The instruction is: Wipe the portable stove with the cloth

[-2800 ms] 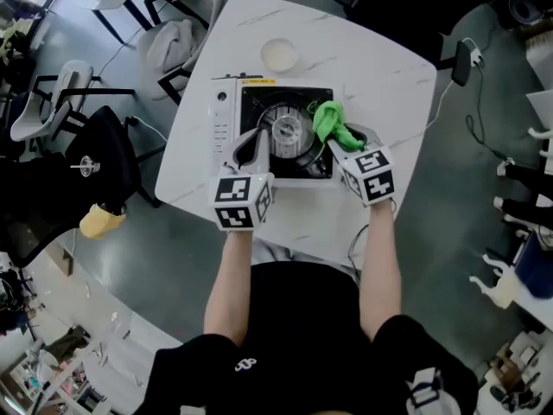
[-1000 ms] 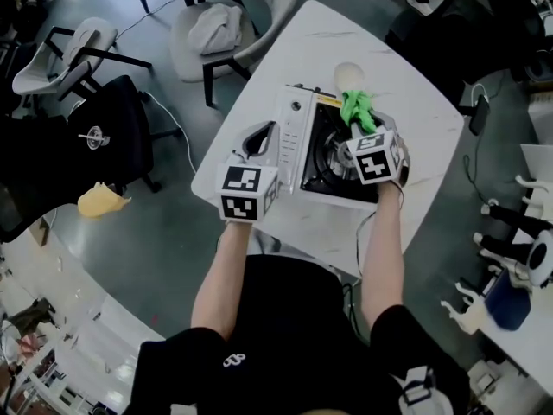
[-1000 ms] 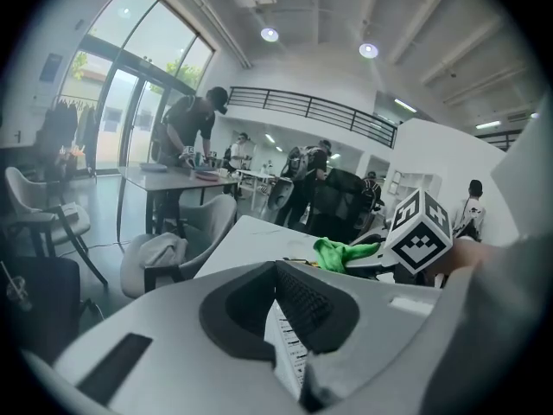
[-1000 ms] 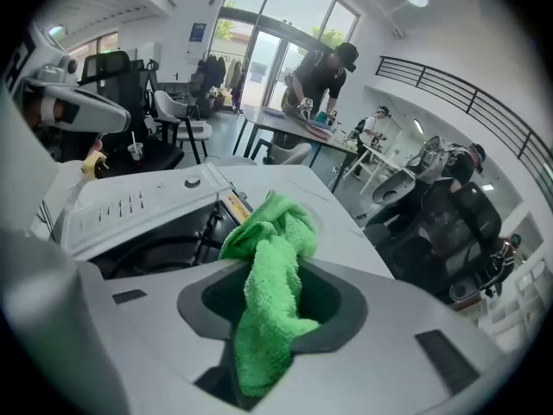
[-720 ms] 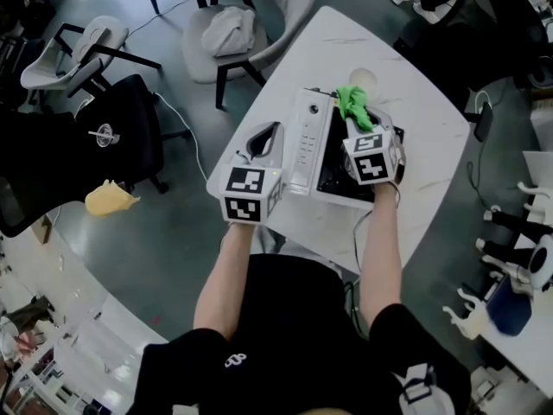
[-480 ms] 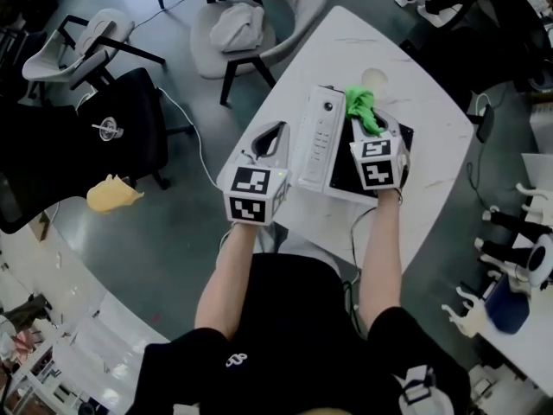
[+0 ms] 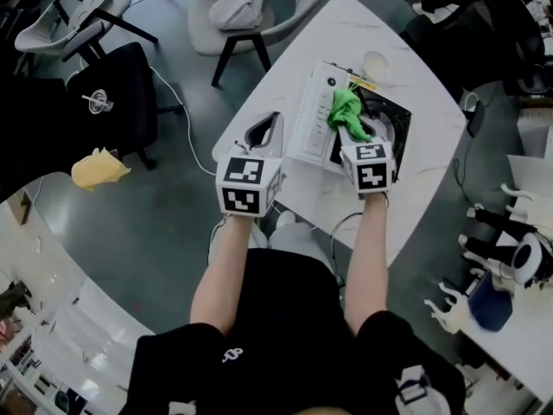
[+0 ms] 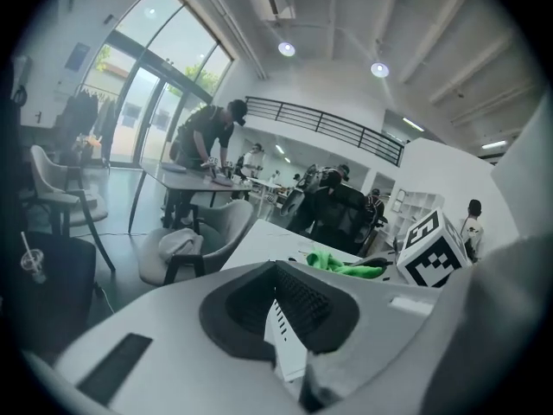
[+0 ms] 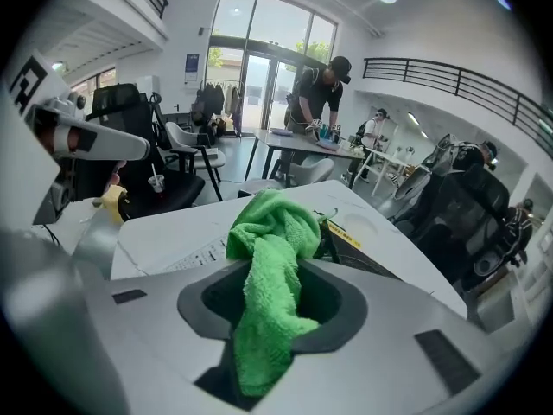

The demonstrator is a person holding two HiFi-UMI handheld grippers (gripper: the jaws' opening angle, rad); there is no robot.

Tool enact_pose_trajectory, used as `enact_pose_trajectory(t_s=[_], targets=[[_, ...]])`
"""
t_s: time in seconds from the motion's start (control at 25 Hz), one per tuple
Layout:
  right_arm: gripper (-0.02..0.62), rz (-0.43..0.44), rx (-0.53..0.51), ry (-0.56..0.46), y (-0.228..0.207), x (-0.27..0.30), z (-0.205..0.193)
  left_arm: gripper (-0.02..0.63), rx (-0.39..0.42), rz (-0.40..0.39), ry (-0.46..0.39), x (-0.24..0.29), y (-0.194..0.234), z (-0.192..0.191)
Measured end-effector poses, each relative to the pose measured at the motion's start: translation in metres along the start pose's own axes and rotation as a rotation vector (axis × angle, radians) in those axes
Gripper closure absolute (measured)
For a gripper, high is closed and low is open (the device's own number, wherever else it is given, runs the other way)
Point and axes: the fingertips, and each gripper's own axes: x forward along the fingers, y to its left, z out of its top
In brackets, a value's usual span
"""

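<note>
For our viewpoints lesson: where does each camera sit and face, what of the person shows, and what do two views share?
Head view: on the head, steeply down at white table, silver portable stove; forearms, left hand-held gripper, right hand-held gripper.
Left gripper view: on it, across the table; own jaws.
Right gripper view: on it, over the stove; jaws clamping green terry cloth.
All three share that cloth.

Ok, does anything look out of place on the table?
Yes: the portable stove sits skewed on the table, not square with its edges. The left gripper appears to pinch its near corner, and the cloth in the right gripper lies on its top.
</note>
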Motion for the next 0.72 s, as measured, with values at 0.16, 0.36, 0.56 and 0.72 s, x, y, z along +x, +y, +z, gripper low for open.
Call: enact_pose_trajectory(t_s=[0.16,0.36,0.56,0.72], targets=[[0.48,0.057,-0.036,-0.114,0.02,-0.021,0.009,0.607,-0.057,0.041,-0.082,-0.032,-0.014,0.006],[0.48,0.109,0.051,-0.323,0.025,-0.076,0.025,0.607,-0.036,0.053,-0.146,-0.055,-0.07,-0.016],[0.48,0.078,0.118,-0.491,0.018,-0.155,0.006,0.607,0.004,0.033,-0.195,-0.081,-0.137,-0.023],[0.48,0.013,0.073,-0.57,0.009,-0.203,-0.005,0.607,0.051,0.023,-0.247,-0.094,-0.169,-0.009]])
